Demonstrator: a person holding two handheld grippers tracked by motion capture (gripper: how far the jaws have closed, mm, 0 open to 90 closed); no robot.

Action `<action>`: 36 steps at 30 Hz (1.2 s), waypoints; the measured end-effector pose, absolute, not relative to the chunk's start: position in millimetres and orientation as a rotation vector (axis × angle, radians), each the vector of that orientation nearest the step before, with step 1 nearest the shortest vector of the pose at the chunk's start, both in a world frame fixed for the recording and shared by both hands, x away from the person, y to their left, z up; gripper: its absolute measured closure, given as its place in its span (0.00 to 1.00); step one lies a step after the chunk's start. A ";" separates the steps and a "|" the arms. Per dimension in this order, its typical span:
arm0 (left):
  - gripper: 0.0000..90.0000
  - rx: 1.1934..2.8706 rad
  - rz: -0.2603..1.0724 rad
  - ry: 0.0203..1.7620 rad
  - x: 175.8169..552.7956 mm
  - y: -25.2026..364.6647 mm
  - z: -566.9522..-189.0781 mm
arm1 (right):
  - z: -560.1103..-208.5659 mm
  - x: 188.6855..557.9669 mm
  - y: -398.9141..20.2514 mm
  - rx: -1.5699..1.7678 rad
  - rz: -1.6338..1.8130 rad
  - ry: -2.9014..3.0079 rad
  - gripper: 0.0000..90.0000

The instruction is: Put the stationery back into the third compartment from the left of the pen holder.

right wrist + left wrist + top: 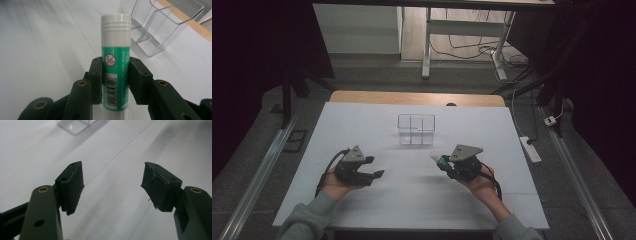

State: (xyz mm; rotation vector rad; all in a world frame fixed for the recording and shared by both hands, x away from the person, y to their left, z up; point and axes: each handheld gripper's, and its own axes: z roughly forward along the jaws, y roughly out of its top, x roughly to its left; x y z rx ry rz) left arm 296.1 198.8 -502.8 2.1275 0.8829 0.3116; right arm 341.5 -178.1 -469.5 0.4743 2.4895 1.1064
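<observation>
Since the right gripper [115, 75] pinches the glue stick [115, 62] only round its green middle, w/ the white cap end poking out far past the pads, the stick can tip or slide if the hand swings fast. It sits up off the white table [412, 200], near the clear box [416, 129] but not over it yet. That box has thin walls inside that split it into small parts, so the stick could bump a wall or the rim on the way down and knock the light box over or push it away. If the stick goes in at a slant, it may jam across two parts or lean out. Letting go too high is bad too: the round stick can bounce, drop on the table & roll off. The left gripper [371, 167] is spread wide w/ nothing between its pads [72, 186], hanging over bare table, well apart from the box. It isn't holding the box steady, so nothing stops the box from sliding. I think a slow, straight drop into one part is safest.
</observation>
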 end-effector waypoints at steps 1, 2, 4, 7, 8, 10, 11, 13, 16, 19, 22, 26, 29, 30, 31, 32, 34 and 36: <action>0.37 2.123 0.313 0.893 294.1 202.4 -504.1 | -469.1 341.7 -178.2 0.482 1.113 2.484 0.72; 0.37 2.119 0.316 0.901 292.2 205.6 -505.2 | -469.2 342.2 -178.1 0.488 1.131 2.479 0.72; 0.37 2.113 0.316 0.917 288.5 211.1 -507.1 | -468.3 343.3 -178.5 0.501 1.139 2.475 0.72; 0.37 2.114 0.325 0.936 283.7 216.3 -510.0 | -467.1 345.1 -178.9 0.529 1.167 2.460 0.72; 0.37 2.115 0.327 0.940 282.7 217.2 -511.1 | -466.6 346.0 -179.1 0.537 1.182 2.454 0.72; 0.37 2.126 0.333 0.941 281.4 218.8 -512.3 | -464.3 347.8 -180.2 0.545 1.190 2.445 0.72; 0.36 2.128 0.333 0.942 281.2 219.1 -512.7 | -463.6 348.7 -180.5 0.557 1.199 2.437 0.72; 0.36 2.124 0.334 0.946 280.7 219.1 -513.0 | -461.8 351.2 -180.7 0.573 1.212 2.431 0.72; 0.36 2.126 0.338 0.946 280.3 219.7 -513.0 | -457.9 355.7 -178.1 0.593 1.247 2.404 0.72; 0.36 2.133 0.342 0.947 280.1 220.9 -513.5 | -451.5 360.8 -172.9 0.597 1.275 2.381 0.72; 0.35 2.134 0.345 0.951 279.5 222.6 -514.0 | -444.3 368.0 -166.1 0.611 1.313 2.351 0.72; 0.35 2.126 0.347 0.964 278.8 225.3 -515.2 | -435.2 385.1 -154.4 0.652 1.374 2.314 0.72; 0.35 2.125 0.349 0.970 278.4 227.7 -516.1 | -431.0 402.2 -143.2 0.680 1.412 2.272 0.72; 0.35 2.125 0.350 0.971 278.2 228.6 -516.3 | -430.1 408.4 -139.5 0.688 1.408 2.265 0.72; 0.35 2.121 0.350 0.975 278.1 229.5 -516.5 | -429.6 414.6 -136.4 0.694 1.399 2.254 0.72; 0.35 2.120 0.349 0.975 278.1 230.3 -516.8 | -429.5 420.7 -133.8 0.705 1.405 2.246 0.72; 0.35 2.117 0.352 0.978 278.0 231.8 -517.1 | -429.7 432.3 -130.4 0.734 1.418 2.231 0.72; 0.35 2.114 0.352 0.980 278.1 232.4 -517.3 | -429.4 441.3 -128.1 0.759 1.407 2.216 0.72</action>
